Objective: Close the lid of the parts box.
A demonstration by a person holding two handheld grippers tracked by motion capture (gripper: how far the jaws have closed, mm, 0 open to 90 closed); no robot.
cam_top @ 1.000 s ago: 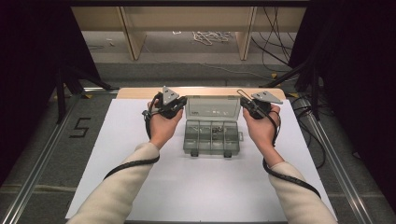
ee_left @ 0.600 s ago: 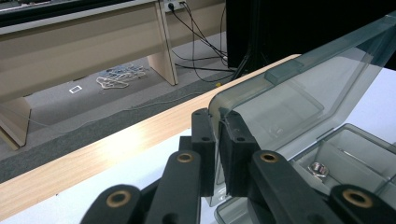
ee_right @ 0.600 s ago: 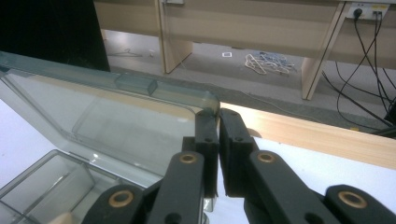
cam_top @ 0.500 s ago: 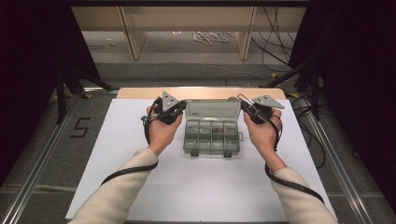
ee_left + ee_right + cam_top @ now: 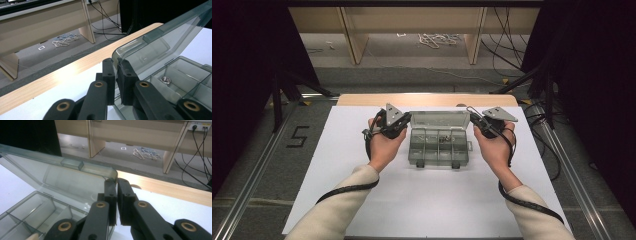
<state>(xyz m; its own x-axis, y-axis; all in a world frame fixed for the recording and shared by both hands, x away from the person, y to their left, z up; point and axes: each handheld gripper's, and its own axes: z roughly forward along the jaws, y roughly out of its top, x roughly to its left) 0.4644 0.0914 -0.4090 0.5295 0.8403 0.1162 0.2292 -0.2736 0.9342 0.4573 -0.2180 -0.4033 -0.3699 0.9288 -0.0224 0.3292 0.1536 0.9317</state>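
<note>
Clear grey plastic makes up the small box with many little rooms (image 5: 439, 146), and it sits between the 2 black tongs on the white table top (image 5: 427, 200). Its see-through lid (image 5: 439, 119) stands up at the far side of the box, tilted back a bit.

The left tongs (image 5: 116, 65) are pressed together on the left corner of the lid. In the left gripper view, the thin edge of the lid goes right in between the 2 black jaws, and they pinch it. In the high view, these tongs (image 5: 404, 120) sit just to the left of the lid.

The right tongs (image 5: 116, 185) are pressed together on the right corner of the same lid. In the right gripper view, the rounded corner of the lid (image 5: 75, 173) sits just at the jaw tips, and the edge runs down between them. In the high view, these tongs (image 5: 475, 121) sit just to the right of the lid.

Just to the right of the left tongs, inside 1 room of the box, lies a small shiny metal nut (image 5: 165, 79). Past both tongs runs the light wooden edge of the table (image 5: 427, 99), and farther off a pile of white cord (image 5: 437, 39) lies on the grey floor.
</note>
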